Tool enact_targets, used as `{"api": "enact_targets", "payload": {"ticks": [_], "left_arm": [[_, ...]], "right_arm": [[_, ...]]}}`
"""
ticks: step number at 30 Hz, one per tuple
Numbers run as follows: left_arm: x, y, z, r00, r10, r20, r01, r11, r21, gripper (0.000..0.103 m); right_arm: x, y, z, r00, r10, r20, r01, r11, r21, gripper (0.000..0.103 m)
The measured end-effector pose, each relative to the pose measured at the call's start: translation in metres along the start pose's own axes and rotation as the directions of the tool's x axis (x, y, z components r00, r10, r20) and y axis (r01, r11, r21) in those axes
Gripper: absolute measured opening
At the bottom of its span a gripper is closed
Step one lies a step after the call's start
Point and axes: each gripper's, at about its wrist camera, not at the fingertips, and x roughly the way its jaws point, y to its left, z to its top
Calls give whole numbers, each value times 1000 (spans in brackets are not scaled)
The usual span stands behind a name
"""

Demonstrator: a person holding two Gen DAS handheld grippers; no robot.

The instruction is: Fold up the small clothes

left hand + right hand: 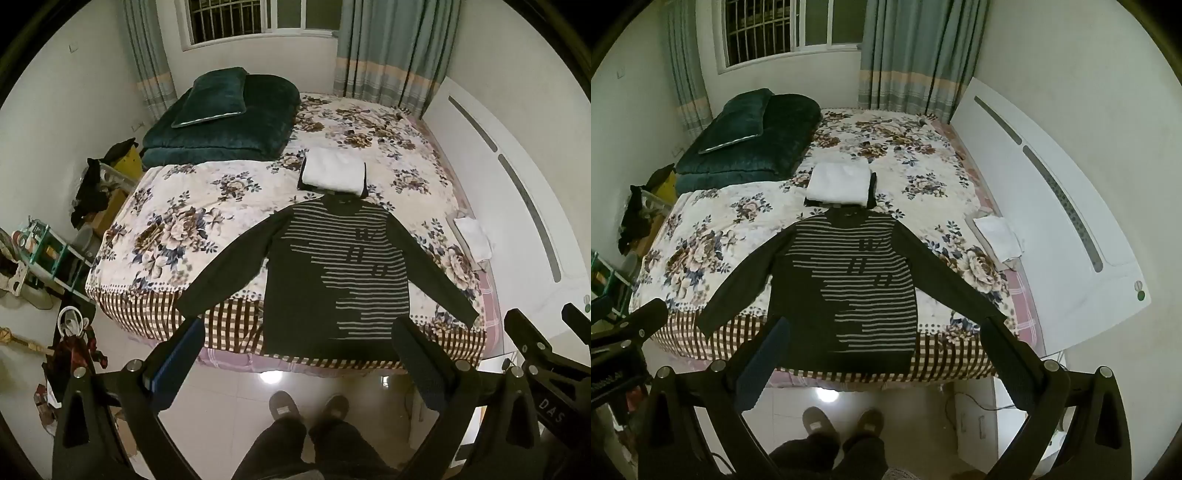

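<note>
Soft, light, floppy sweater [332, 266] spread flat on bed [177, 229]; best pinched at cuffs or hem, left gripper [299, 332] and right gripper [882, 332] both wide open, empty.

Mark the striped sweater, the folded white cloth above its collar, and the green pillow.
Sweater [343, 266], left wrist view, middle of the chest.
White cloth [334, 171], left wrist view, centre of the top fold.
Pillow [733, 120], right wrist view, middle of the upper face.
</note>
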Motion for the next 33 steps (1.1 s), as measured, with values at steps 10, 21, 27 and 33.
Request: {"api": "enact_targets", "payload": {"ticks": [10, 21, 27, 33], "left_arm": [[2, 0, -6, 1000, 4, -5, -4, 1000, -1, 103], [-2, 4, -4, 1000, 1, 0, -1, 1000, -5, 103], [-2, 4, -3, 1000, -2, 1, 2, 1000, -5, 103], [-3, 7, -5, 1000, -1, 3, 1, 1000, -7, 103]], "right_arm": [[-3, 2, 4, 1000, 12, 2, -12, 1000, 4, 103], [-6, 5, 1, 1000, 10, 8, -10, 1000, -4, 103], [-6, 6, 1, 1000, 7, 12, -7, 1000, -5, 103], [-11, 8, 3, 1000, 14, 17, -13, 1000, -16, 103]]}}
